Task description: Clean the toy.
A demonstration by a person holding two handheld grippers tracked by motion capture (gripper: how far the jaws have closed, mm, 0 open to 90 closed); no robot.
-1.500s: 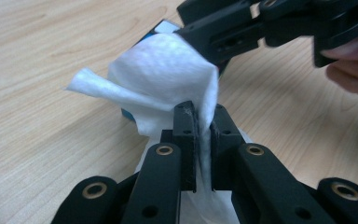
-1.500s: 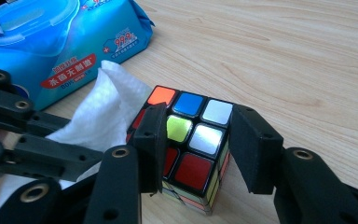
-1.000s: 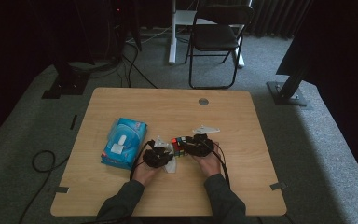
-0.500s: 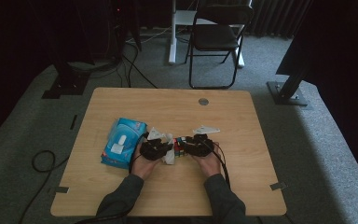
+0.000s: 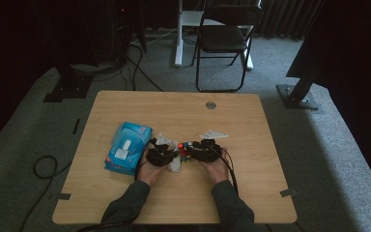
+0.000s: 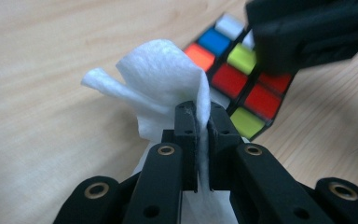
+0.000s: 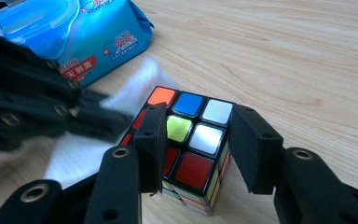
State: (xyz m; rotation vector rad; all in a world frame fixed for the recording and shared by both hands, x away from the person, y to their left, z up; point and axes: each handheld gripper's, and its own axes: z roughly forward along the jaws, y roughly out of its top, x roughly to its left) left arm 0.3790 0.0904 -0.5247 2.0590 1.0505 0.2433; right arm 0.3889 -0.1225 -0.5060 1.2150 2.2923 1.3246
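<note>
High view: the left gripper (image 5: 166, 155) has shifted slightly toward the puzzle cube (image 5: 185, 151) since a second ago, bringing the wipe (image 5: 174, 164) beside it; wiping looks about to begin. One cube, one loose wipe, one blue wipe pack (image 5: 127, 146), two grippers on the table (image 5: 251, 183). Left gripper view: jaws clamped tight on the white wipe (image 6: 168, 79), cube (image 6: 242, 88) just beyond. Right gripper view: right gripper (image 7: 196, 149) closed on the cube (image 7: 191, 140), one jaw on each side, holding it on the table; pack (image 7: 98, 37) behind.
</note>
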